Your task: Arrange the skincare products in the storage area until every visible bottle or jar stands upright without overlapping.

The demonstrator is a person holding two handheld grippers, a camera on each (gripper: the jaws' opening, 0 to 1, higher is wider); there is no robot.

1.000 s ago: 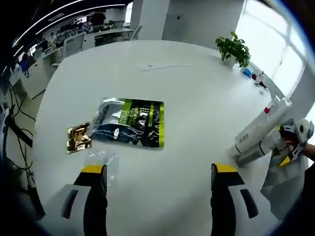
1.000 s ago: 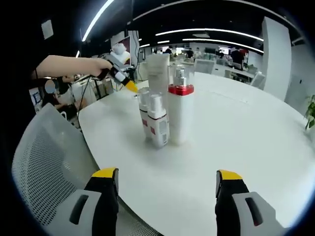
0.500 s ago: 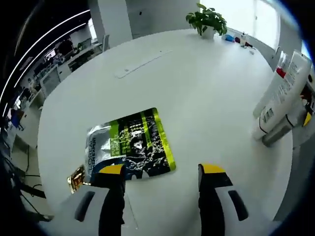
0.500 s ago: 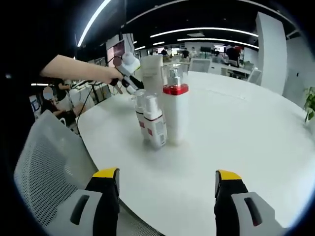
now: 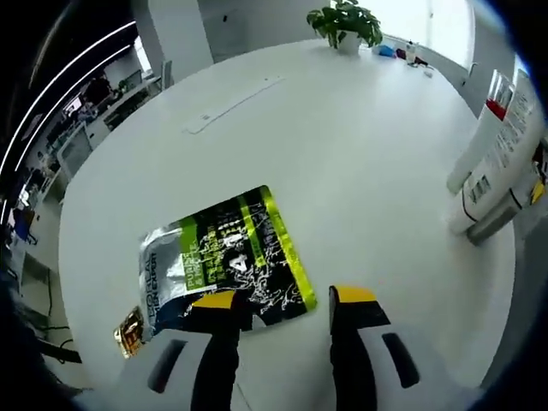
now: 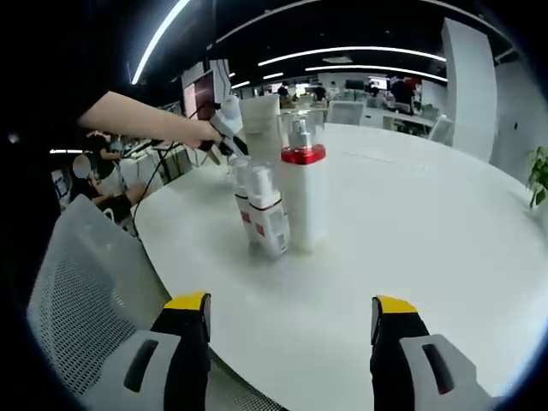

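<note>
light: bright, ceiling strips [image 6: 360,58] + blown-out window [image 5: 445,26] | glare: on foil pouch [image 5: 224,259] | shadows: soft on worktop [image 5: 360,171] | distortion: strong fisheye bend at edges | focus: far office possibly soft

Bottles [image 5: 501,163] cut off at edge (labels unreadable).

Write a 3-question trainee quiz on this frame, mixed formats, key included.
1. True or false: the green pouch lies flat on the table.
2. The tall bottle has a collar of which colour? A blue, B red, C green.
3. Fill in: the left gripper hovers over the pouch's near ____.

Key: 1 true. 2 B. 3 edge. Both the left gripper and the right gripper are open and empty; the bottles stand upright, close together.
</note>
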